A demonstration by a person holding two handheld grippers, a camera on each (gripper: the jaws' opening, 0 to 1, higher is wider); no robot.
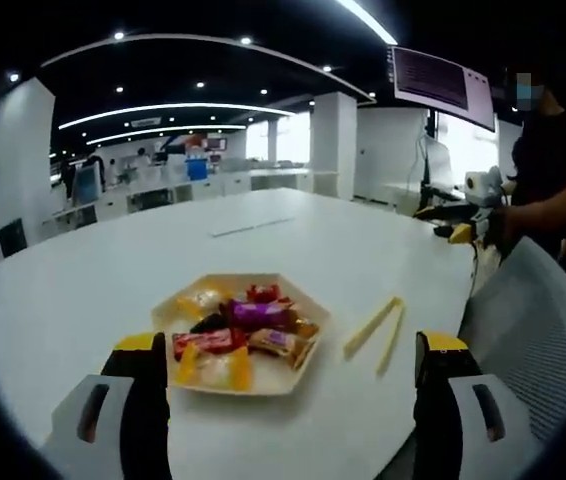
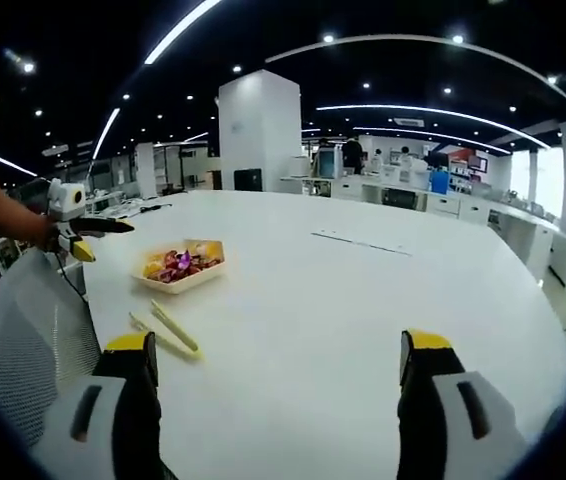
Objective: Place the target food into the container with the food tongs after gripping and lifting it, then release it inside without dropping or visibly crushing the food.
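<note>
The sweets (image 1: 238, 340) on the tray (image 1: 308, 365) are too small to identify, their wrappers blurred.

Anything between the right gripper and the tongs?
Nothing visible. In the right gripper view, the yellow tongs lie on bare white table just ahead of the right gripper, near its left jaw; the jaws stand open. The tray of wrapped candies sits farther on, beyond the tongs.

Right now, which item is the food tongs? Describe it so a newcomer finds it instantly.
Start at the big white table. Find the hexagonal tray of wrapped candies near its edge. The tongs lie flat beside the tray: two thin pale-yellow arms joined at one end, bare and unwrapped, unlike the colourful sweets.
</note>
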